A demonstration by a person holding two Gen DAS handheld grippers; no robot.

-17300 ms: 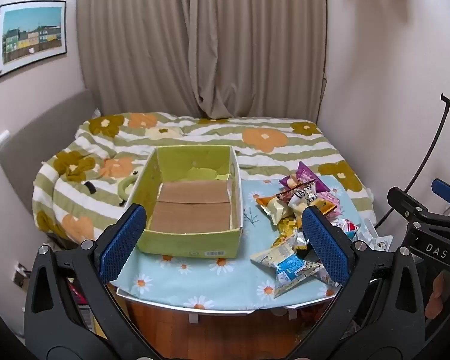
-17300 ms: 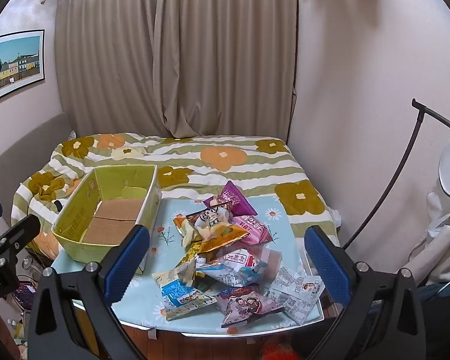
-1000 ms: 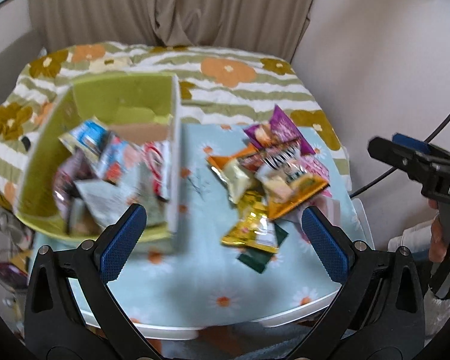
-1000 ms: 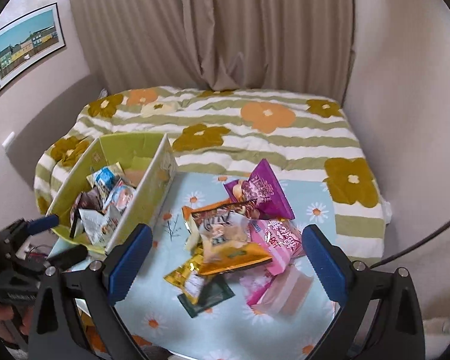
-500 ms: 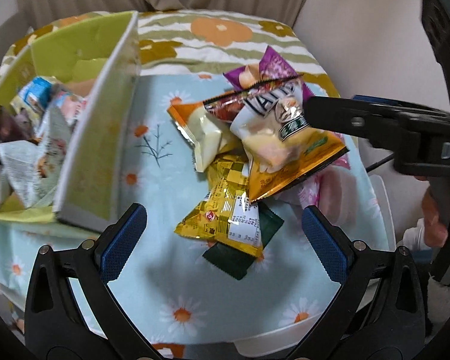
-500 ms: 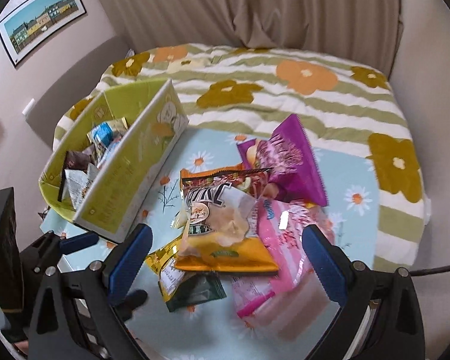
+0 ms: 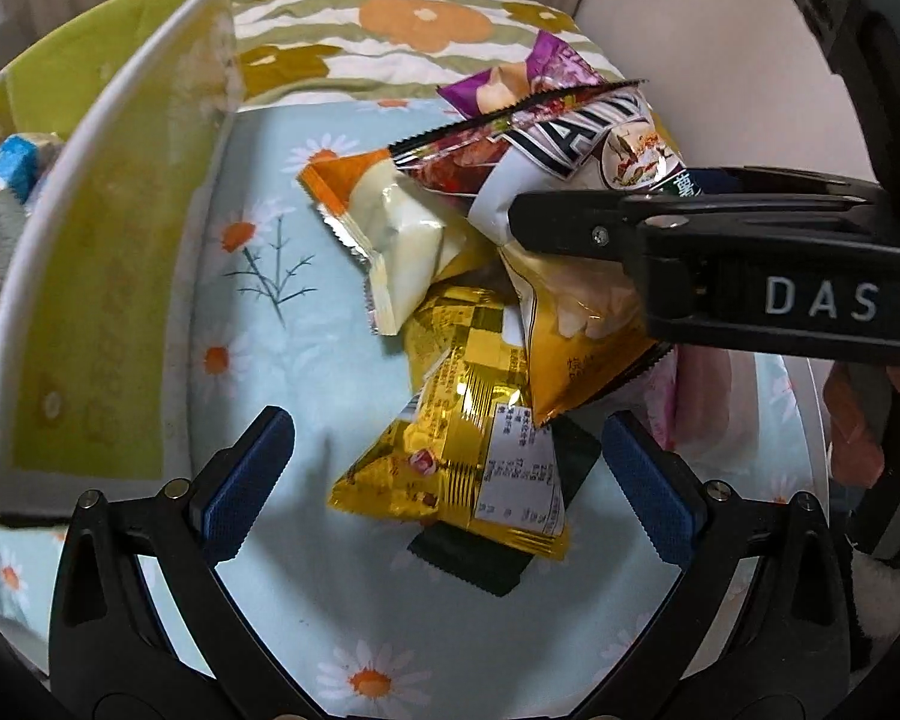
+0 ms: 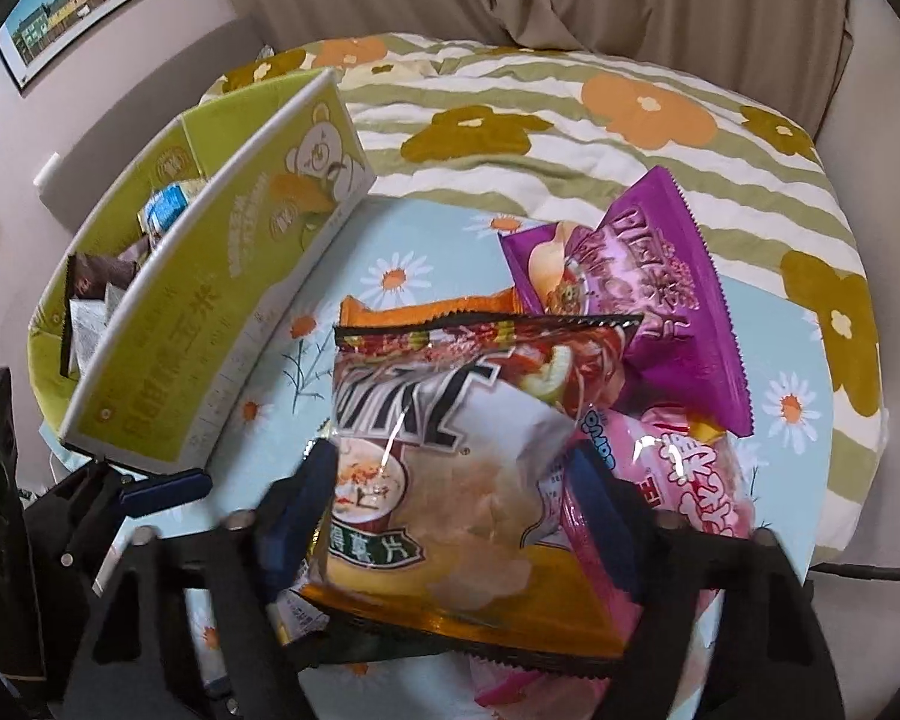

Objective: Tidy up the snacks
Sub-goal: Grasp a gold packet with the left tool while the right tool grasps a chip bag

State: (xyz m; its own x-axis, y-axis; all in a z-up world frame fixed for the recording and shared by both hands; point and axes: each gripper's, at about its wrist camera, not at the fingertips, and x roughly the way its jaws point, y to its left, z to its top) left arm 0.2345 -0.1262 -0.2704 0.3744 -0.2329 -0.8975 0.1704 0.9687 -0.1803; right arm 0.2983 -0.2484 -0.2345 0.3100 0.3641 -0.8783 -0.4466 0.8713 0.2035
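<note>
A: Right wrist view, what are your right fingers (image 8: 450, 516) doing?
B: Closing on the big chip bag (image 8: 450, 480). It sits between my blue pads, the left one (image 8: 297, 501) at its left edge, the right one (image 8: 606, 516) at its right side. Can't tell if they press yet.
A: Where is that bag?
B: Top of the snack pile on the desk (image 8: 402, 240), over the pink packet (image 8: 690, 480), purple bag (image 8: 642, 300) behind it.
A: Left fingers (image 7: 444, 480)?
B: Wide apart, empty, above the gold packet (image 7: 468, 450), which lies over a dark green one (image 7: 480, 564). An orange-and-cream packet (image 7: 402, 228) is just beyond.
A: The box?
B: Green box (image 7: 108, 252) at the left of the desk, well apart from the pile. Snacks already inside, a blue one (image 8: 165, 204) shows.
A: Anything else?
B: My right tool crosses the left wrist view over the chip bag. Flowered bed (image 8: 570, 90) behind the desk.
</note>
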